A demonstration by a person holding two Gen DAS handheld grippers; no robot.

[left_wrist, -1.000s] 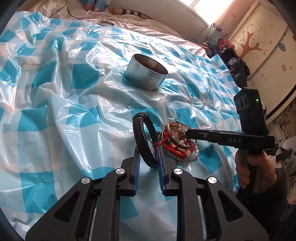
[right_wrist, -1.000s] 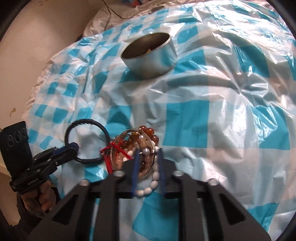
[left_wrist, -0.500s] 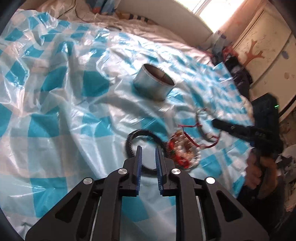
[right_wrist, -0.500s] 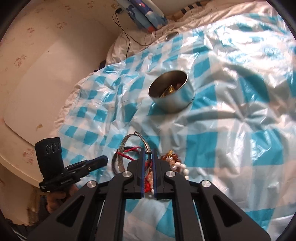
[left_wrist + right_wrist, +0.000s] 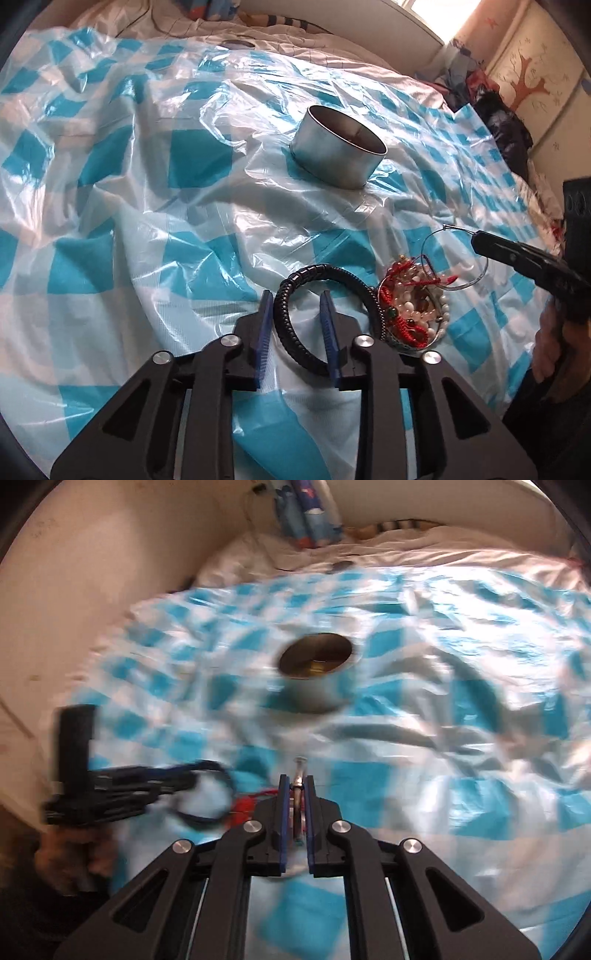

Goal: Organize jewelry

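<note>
A round metal tin stands on the blue-checked plastic sheet; it also shows in the right wrist view, with something gold inside. A black braided bracelet lies between the open fingers of my left gripper. Beside it lies a pile of red-cord and bead jewelry. My right gripper is shut on a thin silver bangle, lifted above the pile with a red cord trailing from it. The right wrist view is blurred.
The sheet covers a bed with white bedding. A painted cabinet and dark clothes are at the right. A blue patterned item leans at the headboard.
My left gripper has opened wider around the black bracelet. My right gripper closed on the silver bangle and lifted it off the pile, moving up and back.
</note>
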